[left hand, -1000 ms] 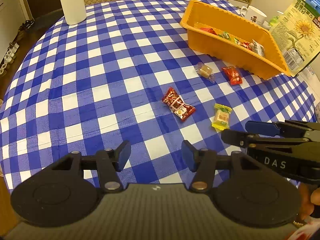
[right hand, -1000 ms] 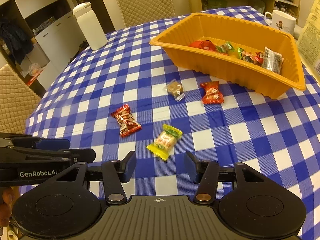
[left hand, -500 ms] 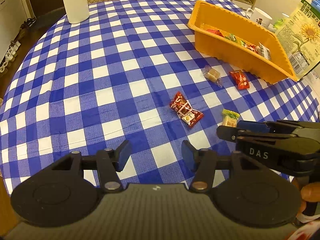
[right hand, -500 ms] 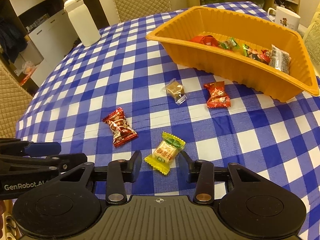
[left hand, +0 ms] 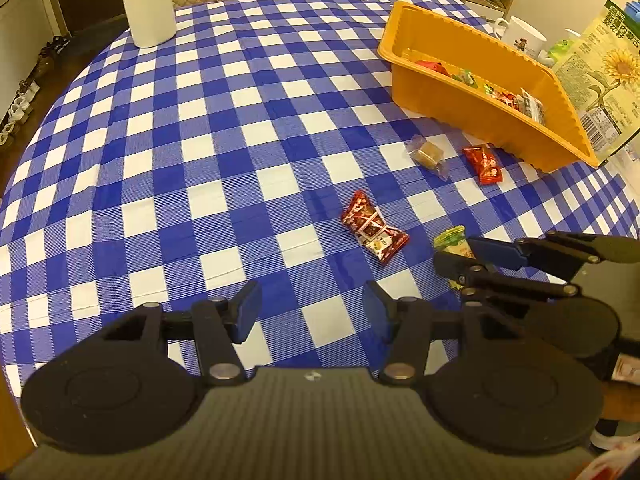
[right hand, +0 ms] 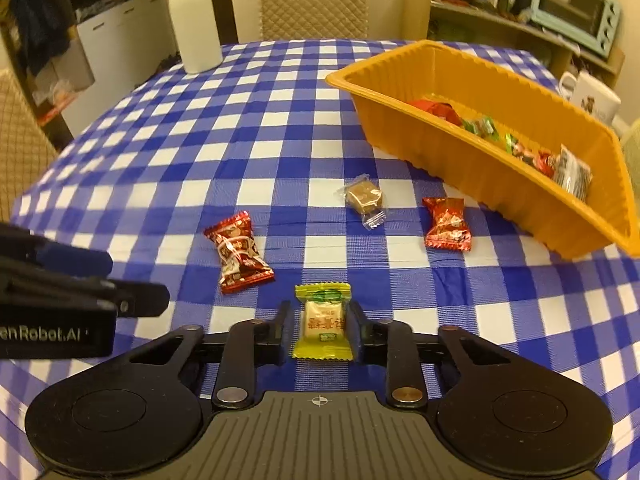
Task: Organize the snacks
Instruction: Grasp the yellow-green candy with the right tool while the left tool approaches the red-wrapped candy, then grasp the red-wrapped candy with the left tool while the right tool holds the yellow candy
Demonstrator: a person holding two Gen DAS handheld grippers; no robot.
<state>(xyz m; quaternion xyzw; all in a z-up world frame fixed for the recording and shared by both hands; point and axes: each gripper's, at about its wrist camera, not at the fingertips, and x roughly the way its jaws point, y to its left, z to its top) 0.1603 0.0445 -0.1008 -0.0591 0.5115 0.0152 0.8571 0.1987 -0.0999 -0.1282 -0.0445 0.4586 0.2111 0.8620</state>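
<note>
Here the yellow-wrapped candy (right hand: 323, 322) lies near the table's front edge, and our right gripper (right hand: 322, 326) has just been closing on it, its pads now pinching the wrapper's sides. Our left gripper (left hand: 310, 312) hovers alongside, fingers spread and empty. We judge the job partly done: several snacks already sit in the orange tray (right hand: 496, 178) toward the far right corner, while two red candies and a brown one wait on the blue checked tablecloth (right hand: 200, 152). Beyond stand a white bottle (right hand: 194, 20) and a quilted chair.
</note>
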